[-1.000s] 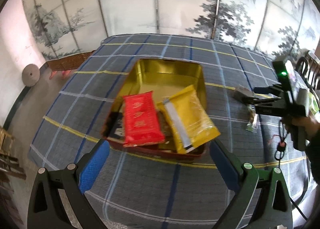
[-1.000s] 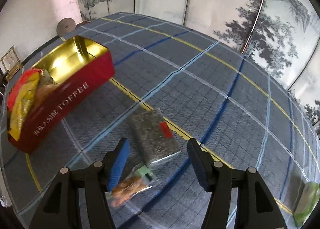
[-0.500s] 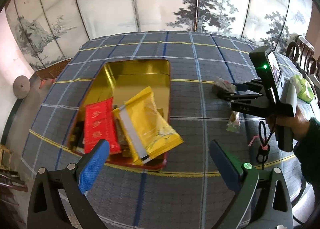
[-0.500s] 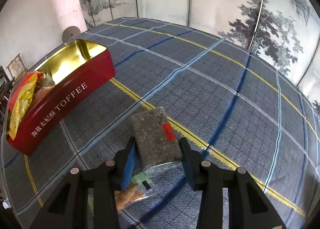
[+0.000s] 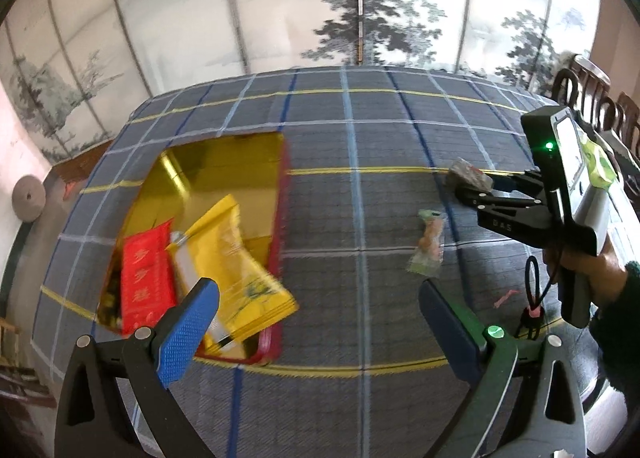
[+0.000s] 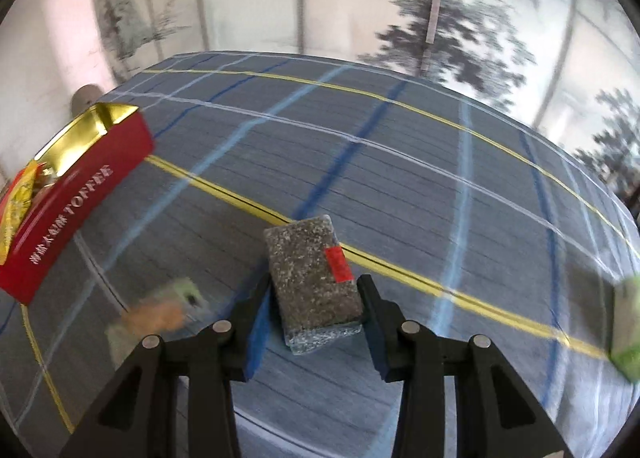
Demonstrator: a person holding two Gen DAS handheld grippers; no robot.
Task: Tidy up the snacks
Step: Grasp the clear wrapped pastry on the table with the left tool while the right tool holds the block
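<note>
Right tongs (image 6: 314, 322) clamped on speckled grey snack block (image 6: 312, 282) with red label, left tongs (image 5: 316, 322) apart

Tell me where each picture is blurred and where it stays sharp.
Left wrist view: the tin and its packets smear sideways, while the right gripper looks fairly crisp. Right wrist view: cloth and screen streak; the grey bar between the fingers is sharp.

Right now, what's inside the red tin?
The red tin holds a red packet and a yellow bag, with bare gold bottom behind them. Darker things beneath them are mostly covered.
</note>
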